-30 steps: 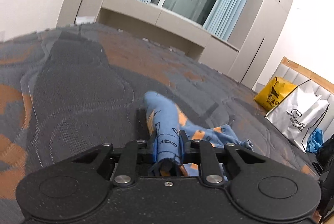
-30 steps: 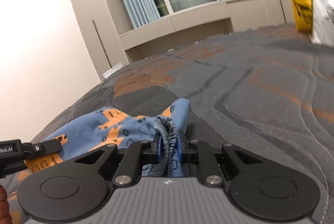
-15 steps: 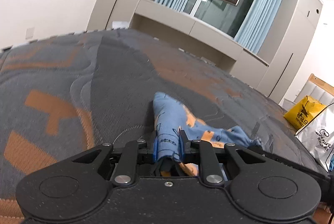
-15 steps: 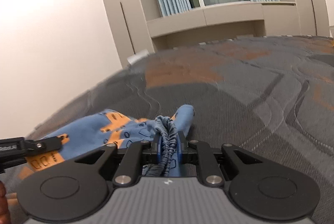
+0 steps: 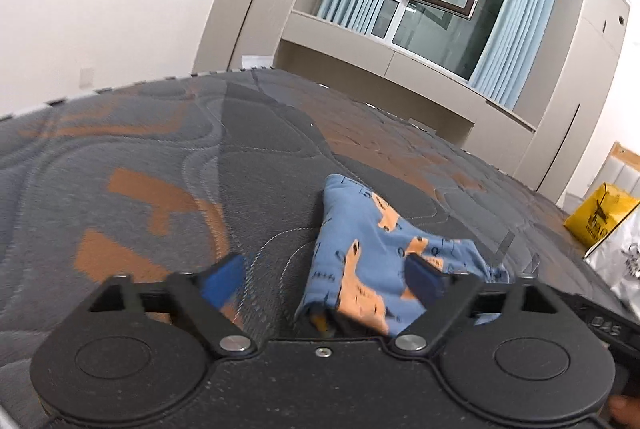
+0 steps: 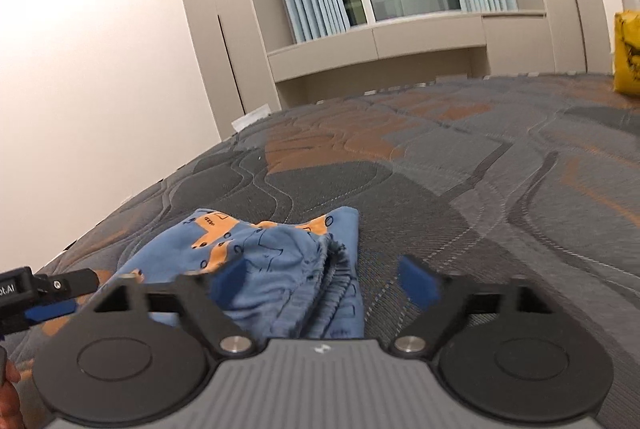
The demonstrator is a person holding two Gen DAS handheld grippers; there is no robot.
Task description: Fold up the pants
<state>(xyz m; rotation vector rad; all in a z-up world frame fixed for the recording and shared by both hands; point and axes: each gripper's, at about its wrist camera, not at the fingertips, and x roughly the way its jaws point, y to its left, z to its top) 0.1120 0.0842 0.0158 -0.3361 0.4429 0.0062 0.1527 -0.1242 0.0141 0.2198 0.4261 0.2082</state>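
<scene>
- Two grippers, both letting go: left gripper point(image 5: 324, 281) jaws opening, pants point(image 5: 372, 261) leg cloth slack between the pads, unpinched.
- Pants lie bunched on mattress point(image 5: 168, 165); soft, light, floppy, prob. non-slip knit.
- Right gripper point(image 6: 324, 281) jaws opening over the waistband; best regrip there, thick elastic edge.

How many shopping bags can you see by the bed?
2, both at the right edge of the left wrist view: a yellow bag and a white bag nearer the camera. More may lie out of frame.
</scene>
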